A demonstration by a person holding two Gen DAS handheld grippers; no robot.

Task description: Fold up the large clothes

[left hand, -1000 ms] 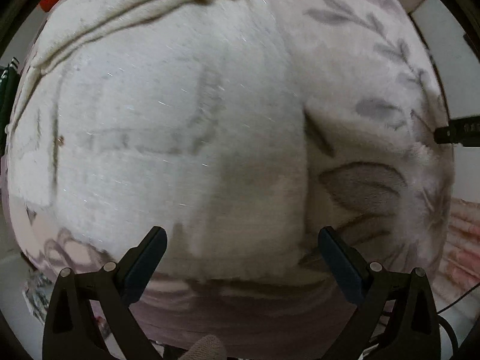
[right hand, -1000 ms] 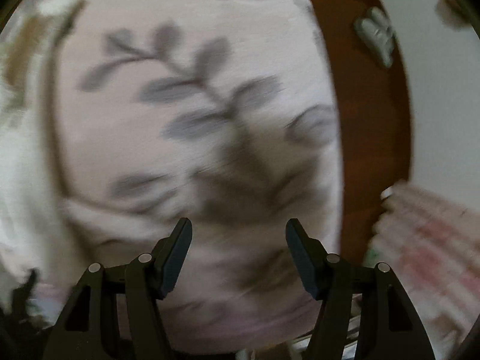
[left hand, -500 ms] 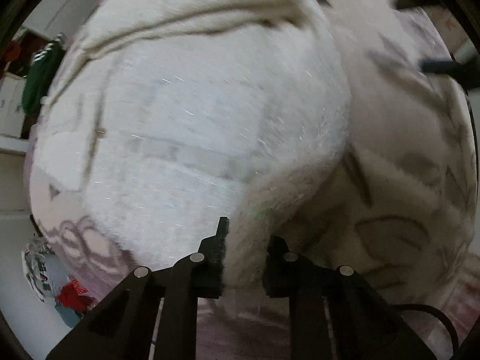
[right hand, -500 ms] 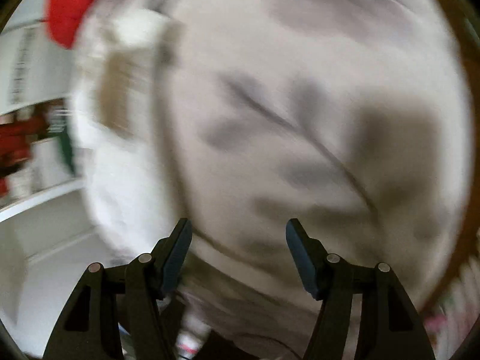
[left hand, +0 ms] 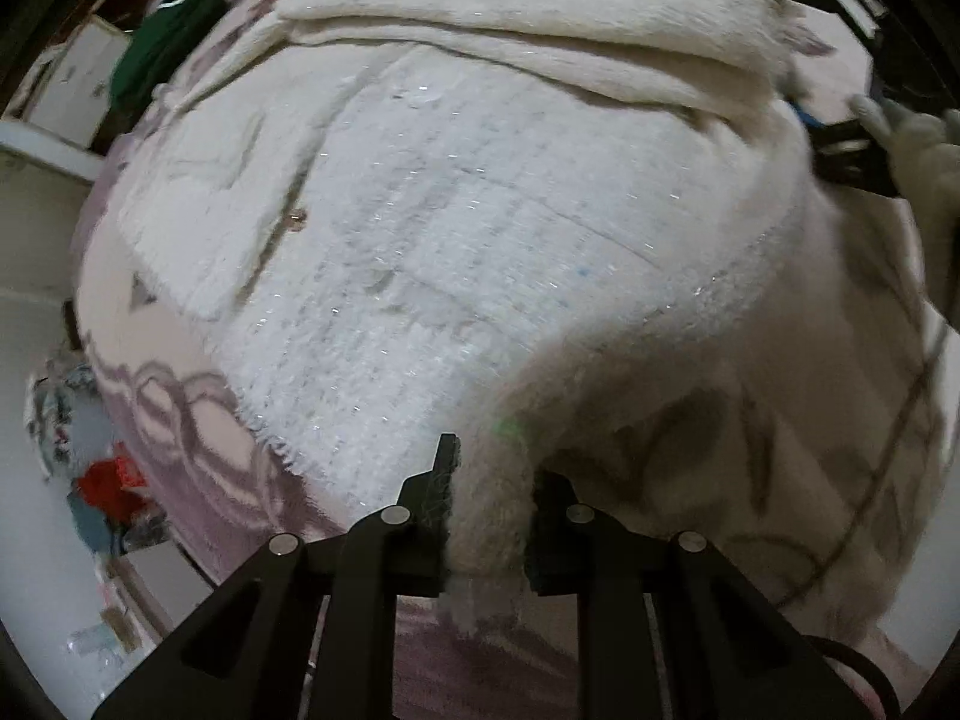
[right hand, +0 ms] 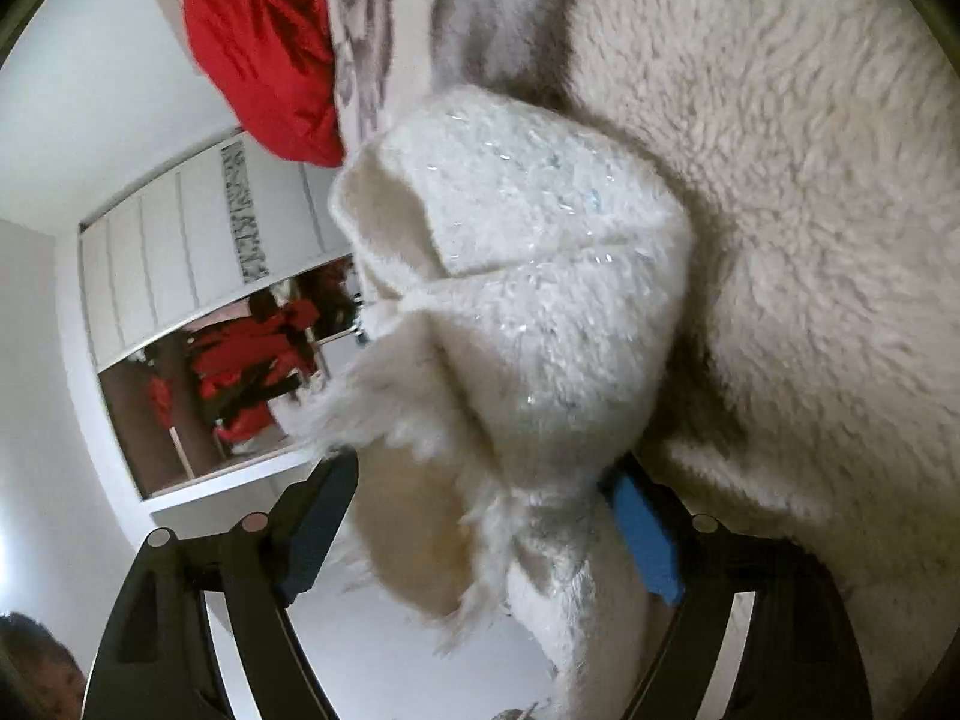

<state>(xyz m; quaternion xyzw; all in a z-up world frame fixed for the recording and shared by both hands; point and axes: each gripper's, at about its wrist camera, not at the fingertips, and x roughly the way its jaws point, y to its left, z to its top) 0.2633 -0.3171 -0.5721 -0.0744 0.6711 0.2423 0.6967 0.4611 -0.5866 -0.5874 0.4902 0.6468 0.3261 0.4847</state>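
We've got the left gripper [left hand: 489, 501] pinched tight on the near hem of the white fuzzy garment [left hand: 456, 228], which lies spread flat over the leaf-patterned blanket [left hand: 810, 480]. The right gripper [right hand: 480, 531] is opening its jaws, a bunched, fringed fold of that garment between them, the pads not yet pressing. It looks soft, light and floppy, so we'd take it by hems and corners. Beyond the garment's far side the blanket edge drops away toward the red cloth [right hand: 264, 42].

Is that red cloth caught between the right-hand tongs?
No, the red cloth lies far off; fluffy white knitwear sits between the opening right tongs.
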